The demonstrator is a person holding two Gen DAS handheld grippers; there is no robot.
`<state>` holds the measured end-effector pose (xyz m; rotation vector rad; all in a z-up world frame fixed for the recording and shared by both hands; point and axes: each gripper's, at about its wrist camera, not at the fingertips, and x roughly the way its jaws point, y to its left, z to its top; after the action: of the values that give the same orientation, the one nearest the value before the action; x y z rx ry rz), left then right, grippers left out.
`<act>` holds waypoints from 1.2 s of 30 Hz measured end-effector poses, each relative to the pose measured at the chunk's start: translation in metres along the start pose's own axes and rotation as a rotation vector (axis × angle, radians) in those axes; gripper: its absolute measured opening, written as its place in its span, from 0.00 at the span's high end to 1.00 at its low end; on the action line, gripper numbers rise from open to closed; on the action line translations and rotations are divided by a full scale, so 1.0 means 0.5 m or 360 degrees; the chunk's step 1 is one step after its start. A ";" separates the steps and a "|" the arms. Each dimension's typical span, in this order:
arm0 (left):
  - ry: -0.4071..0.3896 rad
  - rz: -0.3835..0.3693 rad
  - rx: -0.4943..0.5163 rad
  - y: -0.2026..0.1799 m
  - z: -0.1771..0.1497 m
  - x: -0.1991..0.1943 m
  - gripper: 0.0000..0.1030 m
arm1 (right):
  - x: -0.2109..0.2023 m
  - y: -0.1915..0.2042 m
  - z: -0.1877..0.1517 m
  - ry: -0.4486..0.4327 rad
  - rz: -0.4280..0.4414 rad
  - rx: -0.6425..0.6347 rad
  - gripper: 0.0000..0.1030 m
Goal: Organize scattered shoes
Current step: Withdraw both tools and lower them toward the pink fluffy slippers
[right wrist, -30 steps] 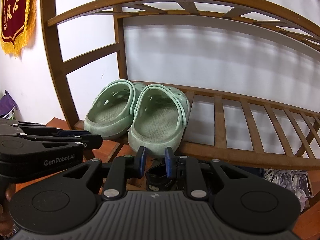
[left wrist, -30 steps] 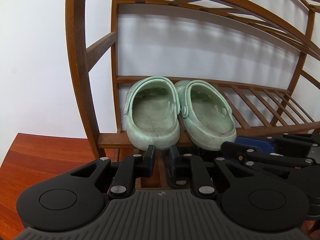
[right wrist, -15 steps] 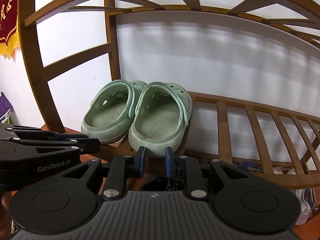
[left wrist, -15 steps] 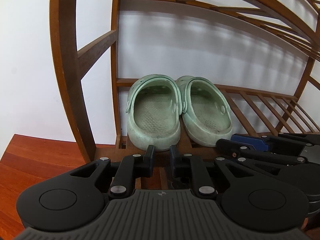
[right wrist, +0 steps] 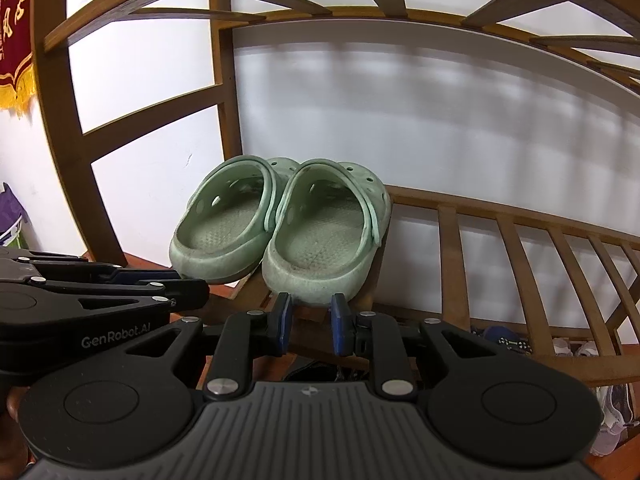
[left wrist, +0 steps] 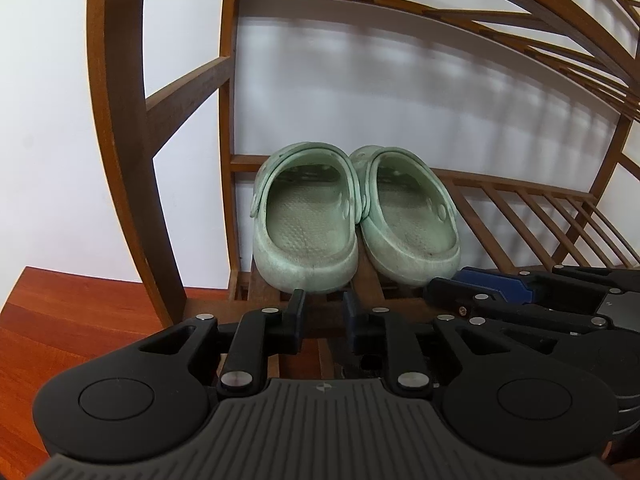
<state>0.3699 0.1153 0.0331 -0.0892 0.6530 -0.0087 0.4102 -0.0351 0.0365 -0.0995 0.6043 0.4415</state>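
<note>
Nearest the lens in the left wrist view, the left gripper (left wrist: 323, 307) had its two black fingers parted by a narrow gap with nothing between them, the tips just short of the heel of the left clog (left wrist: 306, 232). Beside it on the right lay the right gripper (left wrist: 452, 286), seen side-on. In its own wrist view the right gripper (right wrist: 309, 316) likewise stood narrowly parted and empty, its blue pads (right wrist: 285, 322) flanking the front rail below the heel of the right clog (right wrist: 322, 236), while the left gripper (right wrist: 188, 286) reached in from the left edge, its body marked "GenRobot.AI". Beyond the fingertips, the two mint-green clogs sat side by side and touching on a slatted shelf of the wooden shoe rack (left wrist: 120, 128), at its left end, heels toward the cameras and toes toward the wall. The left clog (right wrist: 224, 220) stood close to the rack's left posts. To the right the shelf slats (right wrist: 508, 248) ran bare. Lower down, through the slats, white sneakers (right wrist: 616, 412) and a dark shoe (right wrist: 504, 338) showed on a lower level. Reddish wooden floor (left wrist: 72, 320) spread left of the rack. Behind it all rose a white wall (right wrist: 440, 120), and a red banner with gold fringe (right wrist: 14, 40) hung at far left.
</note>
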 end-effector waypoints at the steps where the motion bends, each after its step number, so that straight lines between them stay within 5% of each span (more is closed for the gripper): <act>1: 0.0001 0.0000 0.0000 -0.001 -0.003 -0.006 0.71 | -0.004 0.002 -0.001 0.0002 0.0004 -0.0001 0.77; 7: -0.0003 0.0030 -0.0006 -0.004 -0.022 -0.055 0.64 | -0.035 0.013 -0.006 0.0010 0.0018 -0.0008 0.75; 22: 0.0005 0.0133 -0.0034 0.012 -0.096 -0.195 0.25 | -0.143 0.035 -0.043 -0.0006 0.0035 0.0004 0.33; 27: 0.0032 0.0167 -0.0022 0.035 -0.148 -0.205 0.21 | -0.171 0.056 -0.076 0.0031 0.0055 -0.0007 0.19; 36: 0.0201 0.0219 -0.0076 0.113 -0.266 -0.202 0.17 | -0.179 0.103 -0.167 0.0152 0.0040 0.0006 0.13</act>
<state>0.2076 0.1644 -0.0155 -0.0901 0.7844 0.1348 0.2785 -0.0402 0.0210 -0.1099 0.7007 0.4620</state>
